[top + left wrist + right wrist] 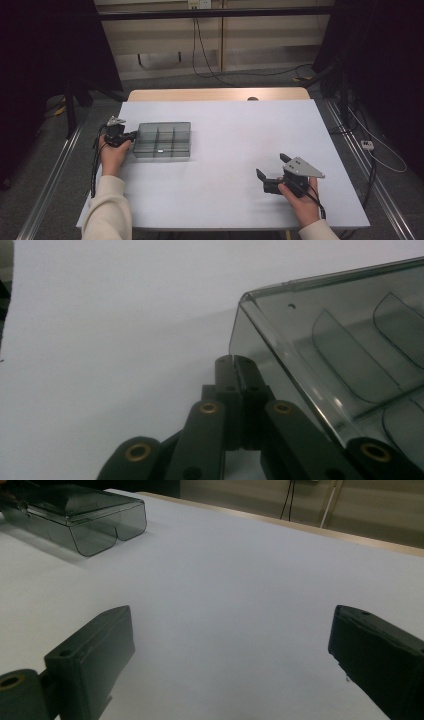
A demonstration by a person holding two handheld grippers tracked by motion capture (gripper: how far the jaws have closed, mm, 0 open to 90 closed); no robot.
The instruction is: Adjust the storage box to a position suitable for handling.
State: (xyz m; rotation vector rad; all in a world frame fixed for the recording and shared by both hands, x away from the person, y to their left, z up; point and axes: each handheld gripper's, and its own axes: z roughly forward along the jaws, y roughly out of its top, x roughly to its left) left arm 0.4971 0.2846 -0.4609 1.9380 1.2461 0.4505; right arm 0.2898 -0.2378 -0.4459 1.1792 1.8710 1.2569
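Note:
A smoky see-through compartment box with its lid down lies on the white table at the left. My left gripper sits at the box's left end. In the left gripper view its jaws are pressed together with nothing between them, their tips close beside the box's near corner; whether they touch the wall I cannot tell. My right gripper rests near the front right of the table, far from the box, with its jaws wide apart. The right gripper view shows bare table between its fingertips and the box far off.
A wooden strip runs along the table's far edge. Cables lie on the floor beyond it, and metal rails flank both sides of the table. Dark curtains stand at the left and right.

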